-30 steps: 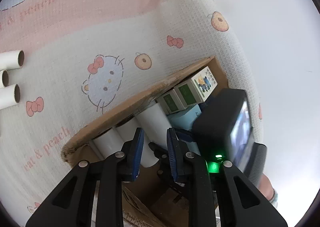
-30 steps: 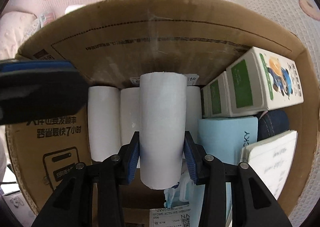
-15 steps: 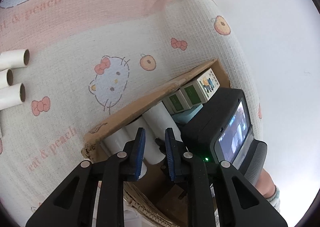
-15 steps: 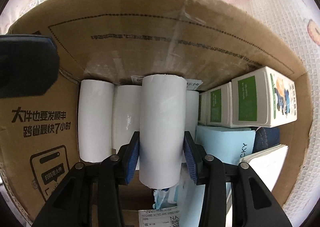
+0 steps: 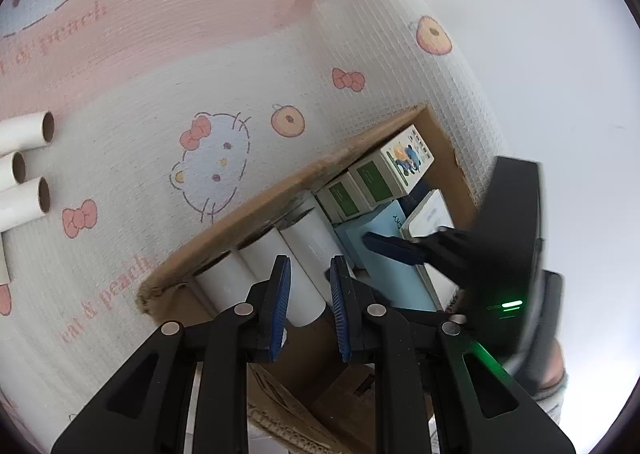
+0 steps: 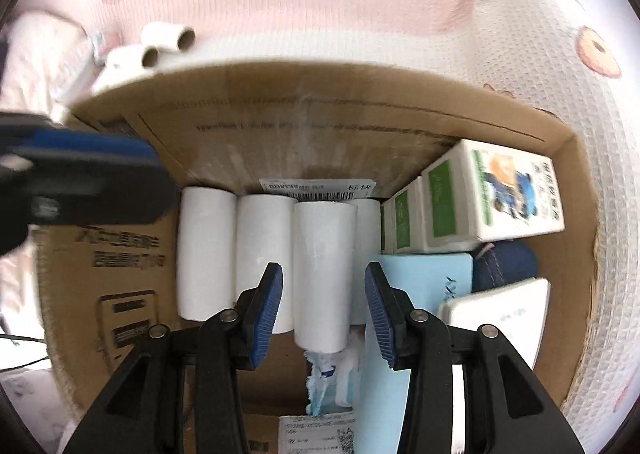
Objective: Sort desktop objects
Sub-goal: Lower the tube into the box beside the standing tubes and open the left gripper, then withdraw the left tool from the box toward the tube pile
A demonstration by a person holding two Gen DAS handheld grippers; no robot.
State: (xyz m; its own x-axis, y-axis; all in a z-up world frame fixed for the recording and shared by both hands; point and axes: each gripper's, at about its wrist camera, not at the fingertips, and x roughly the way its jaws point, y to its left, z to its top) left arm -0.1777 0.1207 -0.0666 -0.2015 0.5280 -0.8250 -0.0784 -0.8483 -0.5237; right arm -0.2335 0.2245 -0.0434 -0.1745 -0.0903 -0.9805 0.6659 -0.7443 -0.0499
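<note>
Right gripper (image 6: 324, 296) has let go of the roll (image 6: 322, 274), now lying in the box (image 6: 320, 122); jaws parted, empty.
Left gripper (image 5: 308, 290) narrow, empty; next, fetch tubes (image 5: 24, 166) outside.

You see a brown corrugated cardboard box (image 6: 360, 126), matt, edges frayed | white paper tubes (image 6: 324, 266), matt, slightly fibrous | green-and-white printed cartons (image 6: 496, 198), faint sheen | pink-and-white waffle-textured cloth (image 5: 200, 66), soft | black plastic gripper fingers (image 6: 436, 338) with ribbed blue pads, smooth, silver metal rivets.
</note>
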